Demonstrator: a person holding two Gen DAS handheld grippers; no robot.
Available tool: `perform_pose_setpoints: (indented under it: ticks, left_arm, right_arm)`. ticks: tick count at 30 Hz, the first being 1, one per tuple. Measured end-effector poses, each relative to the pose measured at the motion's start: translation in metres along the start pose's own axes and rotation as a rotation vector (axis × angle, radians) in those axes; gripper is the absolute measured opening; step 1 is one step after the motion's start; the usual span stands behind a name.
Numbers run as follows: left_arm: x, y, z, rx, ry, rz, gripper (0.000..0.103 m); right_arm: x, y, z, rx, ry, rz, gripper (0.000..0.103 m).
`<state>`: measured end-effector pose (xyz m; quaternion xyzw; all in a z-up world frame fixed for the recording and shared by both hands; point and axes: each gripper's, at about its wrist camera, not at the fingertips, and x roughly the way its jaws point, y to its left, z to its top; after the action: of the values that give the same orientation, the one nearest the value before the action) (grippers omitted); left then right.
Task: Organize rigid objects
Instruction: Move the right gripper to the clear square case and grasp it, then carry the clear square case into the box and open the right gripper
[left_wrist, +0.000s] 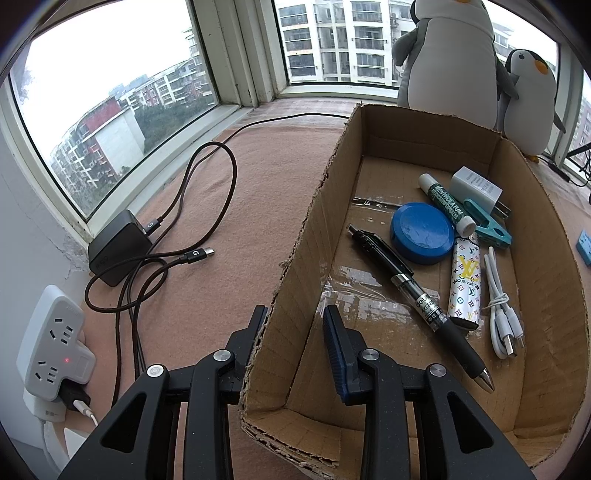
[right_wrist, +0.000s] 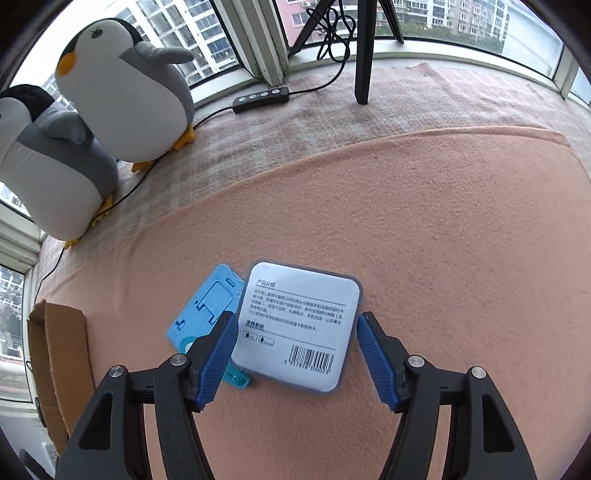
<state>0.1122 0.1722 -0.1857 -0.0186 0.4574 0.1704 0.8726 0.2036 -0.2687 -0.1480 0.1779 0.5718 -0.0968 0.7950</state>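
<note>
The left gripper (left_wrist: 295, 332) was clamped on the near left wall of the cardboard box (left_wrist: 546, 258), one black finger outside, the blue-padded one inside, pinning the ragged edge between them. Inside the box, laid flat on the floor: a black pen (left_wrist: 417, 295) running from about ten o'clock down to four o'clock, a round blue lid (left_wrist: 423, 232) just beyond it, a white patterned tube (left_wrist: 466, 284) beside the pen, and a coiled white cable (left_wrist: 502, 310) at the three o'clock side. Further back sat a green-labelled stick (left_wrist: 448, 205), a white charger plug (left_wrist: 476, 188) and a teal clip (left_wrist: 487, 225), bunched toward one o'clock. Over on the other side, the right gripper (right_wrist: 295, 354) hung over the peach blanket (right_wrist: 443, 221) with its blue pads standing apart, and a square grey case (right_wrist: 299, 325) with printed text and a barcode lay flat between them; the left pad sat at its edge, the right pad looked just clear, no squeeze on it. A light blue card holder (right_wrist: 203, 314) lay tucked partly under the case at nine o'clock. The box corner (right_wrist: 59, 354) showed at eight o'clock, and two plush penguins (right_wrist: 125, 92) stood at ten o'clock by the window.
</note>
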Motion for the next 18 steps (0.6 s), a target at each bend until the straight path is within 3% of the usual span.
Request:
perform_pose_setpoints:
  ticks: [3,18]
  left_arm:
    - [0.000,0.001,0.000,-0.001,-0.001,-0.001,0.032]
    - [0.000,0.001,0.000,-0.001,-0.001,0.000,0.032]
  right_arm:
    - [0.006,0.000,0.004,0.006,0.017,0.008,0.069]
    - [0.028,0.022,0.012,-0.077,0.080,-0.095,0.071]
